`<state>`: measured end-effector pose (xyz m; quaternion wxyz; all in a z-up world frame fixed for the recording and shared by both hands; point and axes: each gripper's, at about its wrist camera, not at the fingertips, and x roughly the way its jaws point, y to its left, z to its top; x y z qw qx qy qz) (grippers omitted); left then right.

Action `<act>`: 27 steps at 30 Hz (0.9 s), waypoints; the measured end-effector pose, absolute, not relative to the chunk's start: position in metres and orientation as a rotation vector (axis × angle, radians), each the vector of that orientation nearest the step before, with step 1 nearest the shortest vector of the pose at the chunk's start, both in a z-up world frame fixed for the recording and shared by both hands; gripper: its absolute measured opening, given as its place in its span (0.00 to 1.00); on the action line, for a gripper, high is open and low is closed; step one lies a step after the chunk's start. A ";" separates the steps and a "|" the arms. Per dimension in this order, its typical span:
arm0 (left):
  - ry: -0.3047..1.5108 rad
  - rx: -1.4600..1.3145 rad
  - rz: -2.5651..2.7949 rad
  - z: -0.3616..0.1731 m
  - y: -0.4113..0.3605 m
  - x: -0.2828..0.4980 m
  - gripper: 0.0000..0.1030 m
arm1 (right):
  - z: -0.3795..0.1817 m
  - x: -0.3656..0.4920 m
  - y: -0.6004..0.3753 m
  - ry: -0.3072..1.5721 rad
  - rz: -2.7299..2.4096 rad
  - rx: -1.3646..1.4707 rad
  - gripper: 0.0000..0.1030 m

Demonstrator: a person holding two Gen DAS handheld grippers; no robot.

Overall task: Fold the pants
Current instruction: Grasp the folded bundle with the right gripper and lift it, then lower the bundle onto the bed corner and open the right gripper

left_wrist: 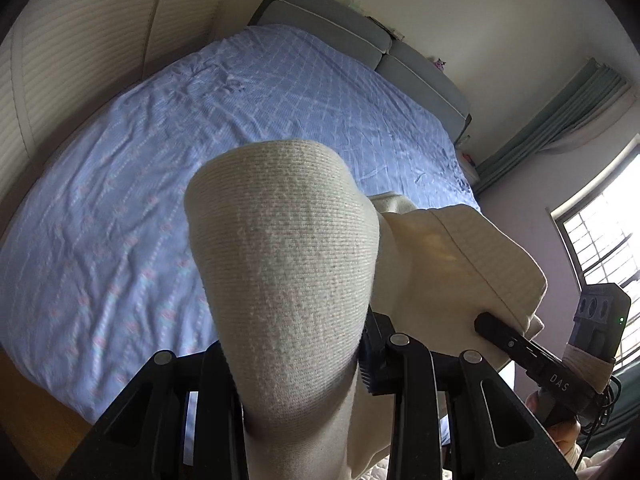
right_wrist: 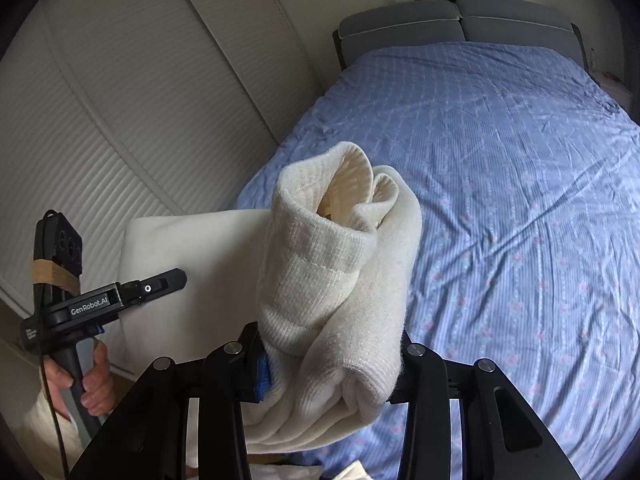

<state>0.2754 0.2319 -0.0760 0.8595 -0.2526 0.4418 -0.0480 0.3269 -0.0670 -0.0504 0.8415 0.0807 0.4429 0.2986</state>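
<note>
The cream knitted pants (left_wrist: 288, 280) are held up in the air above the bed. My left gripper (left_wrist: 304, 360) is shut on one bunched end of them; the cloth bulges over its fingers and hides the tips. My right gripper (right_wrist: 328, 364) is shut on the other bunched end (right_wrist: 340, 264), whose hem rolls over the fingers. A flat span of the pants (right_wrist: 192, 264) stretches between the two grippers. The right gripper also shows in the left wrist view (left_wrist: 520, 344), and the left gripper in the right wrist view (right_wrist: 160, 284), each pinching the cloth.
A bed with a blue patterned sheet (left_wrist: 160, 160) lies below and ahead, with a grey padded headboard (right_wrist: 460, 20) at its far end. White louvred wardrobe doors (right_wrist: 120, 120) stand to the left. A window (left_wrist: 600, 232) and green curtain (left_wrist: 560, 116) are to the right.
</note>
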 end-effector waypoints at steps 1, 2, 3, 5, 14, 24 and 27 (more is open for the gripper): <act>0.940 -0.526 -0.107 -0.077 0.247 0.281 0.31 | -0.052 0.328 -0.055 0.945 0.620 0.177 0.39; 0.946 -0.519 -0.113 -0.076 0.257 0.284 0.31 | -0.053 0.329 -0.042 0.956 0.612 0.185 0.39; 0.952 -0.509 -0.121 -0.077 0.271 0.289 0.31 | -0.054 0.330 -0.028 0.964 0.604 0.190 0.39; 0.973 -0.491 -0.132 -0.081 0.296 0.300 0.31 | -0.057 0.333 -0.004 0.983 0.586 0.206 0.39; 1.062 -0.442 -0.210 -0.116 0.406 0.365 0.31 | -0.091 0.359 0.108 1.063 0.516 0.251 0.39; 1.156 -0.300 -0.272 -0.169 0.461 0.490 0.31 | -0.153 0.443 0.181 1.152 0.432 0.289 0.39; 1.188 -0.225 -0.276 -0.191 0.466 0.527 0.31 | -0.172 0.471 0.195 1.184 0.404 0.300 0.39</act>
